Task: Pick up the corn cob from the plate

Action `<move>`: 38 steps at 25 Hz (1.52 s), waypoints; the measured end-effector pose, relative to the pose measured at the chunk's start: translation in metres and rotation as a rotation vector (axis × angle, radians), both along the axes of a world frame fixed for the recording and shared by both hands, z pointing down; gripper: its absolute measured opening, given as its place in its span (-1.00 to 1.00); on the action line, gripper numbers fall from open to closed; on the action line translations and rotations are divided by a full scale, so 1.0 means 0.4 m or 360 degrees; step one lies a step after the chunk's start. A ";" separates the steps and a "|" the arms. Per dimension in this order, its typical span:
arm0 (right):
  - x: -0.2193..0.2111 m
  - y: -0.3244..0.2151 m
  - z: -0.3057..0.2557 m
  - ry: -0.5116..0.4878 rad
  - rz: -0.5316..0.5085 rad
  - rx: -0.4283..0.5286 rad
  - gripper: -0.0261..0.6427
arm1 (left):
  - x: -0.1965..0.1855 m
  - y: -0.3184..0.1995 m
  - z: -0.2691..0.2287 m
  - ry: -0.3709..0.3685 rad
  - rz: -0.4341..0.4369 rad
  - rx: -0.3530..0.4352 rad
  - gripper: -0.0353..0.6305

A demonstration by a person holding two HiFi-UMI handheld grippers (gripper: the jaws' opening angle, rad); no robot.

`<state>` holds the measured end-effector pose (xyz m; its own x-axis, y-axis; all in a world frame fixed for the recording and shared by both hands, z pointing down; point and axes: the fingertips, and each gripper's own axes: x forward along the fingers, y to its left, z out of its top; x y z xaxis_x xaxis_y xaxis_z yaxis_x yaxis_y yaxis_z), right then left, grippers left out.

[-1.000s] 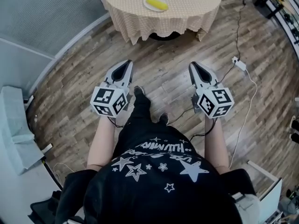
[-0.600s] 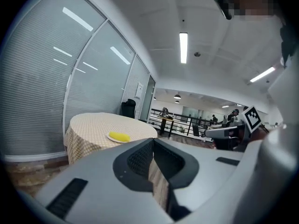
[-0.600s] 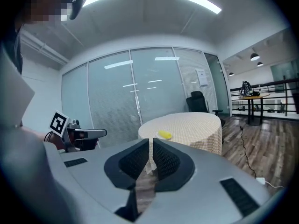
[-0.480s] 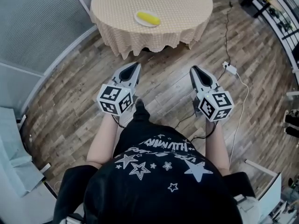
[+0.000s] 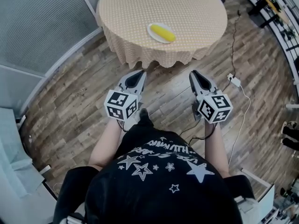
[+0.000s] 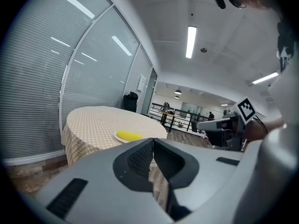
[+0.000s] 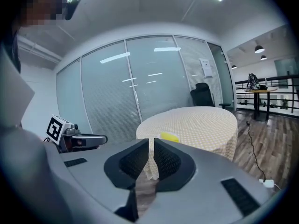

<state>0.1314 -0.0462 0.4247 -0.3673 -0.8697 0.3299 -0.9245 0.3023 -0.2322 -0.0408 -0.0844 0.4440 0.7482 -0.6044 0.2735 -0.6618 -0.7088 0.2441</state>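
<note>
Two hand-held tools hang side by side over the floor at the middle of the head view: the left gripper [image 5: 139,73] has its jaws together with nothing between them, and the right gripper [image 5: 194,74] is likewise closed and empty, each carrying its marker cube toward 6 o'clock. At 12 o'clock from them stands a round table [image 5: 135,8] draped in a beige dotted tablecloth [image 5: 140,55] whose scalloped hem hangs well down its side. The yellow corn cob [image 5: 163,32] lies on a small white plate [image 5: 152,30] set toward the near edge of the tabletop, well apart from both grippers; the cob's long axis runs from about 10 to 4 o'clock. The floor [image 5: 79,92] is grey-brown wood planking. A curved glass wall [image 5: 37,27] with closed horizontal blinds sweeps round from 9 to 11 o'clock, meeting the floor along a pale base rail. At 3 o'clock from the right gripper a white power adapter [image 5: 233,81] lies on the planks, with cables trailing from it. The person's black star-printed shirt [image 5: 159,171] fills the 6 o'clock part of the view. In the left gripper view a long ceiling light [image 6: 190,41] glows at 12 o'clock and a dark railing [image 6: 180,117] crosses the far room at 3 o'clock of the table. In the right gripper view a black office chair [image 7: 202,93] stands behind the table at 1 o'clock.
</note>
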 end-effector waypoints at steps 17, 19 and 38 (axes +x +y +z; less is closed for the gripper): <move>-0.098 -0.227 0.012 0.0060 0.0061 -0.0063 -0.66 | -0.081 -0.195 0.036 0.0002 0.0103 -0.0027 -0.87; -0.105 -0.231 0.021 0.0071 0.0041 -0.0096 -0.54 | -0.084 -0.204 0.038 0.0011 0.0097 -0.0042 -0.87; -0.081 -0.528 0.162 0.0226 -0.0274 -0.0359 -0.06 | -0.083 -0.411 0.091 -0.0102 -0.0159 -0.0114 -0.87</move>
<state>0.0991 -0.2573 0.4895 -0.4393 -0.6977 0.5658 -0.8921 0.4129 -0.1835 -0.0740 -0.2487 0.4806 0.6651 -0.6521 0.3639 -0.7439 -0.6209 0.2470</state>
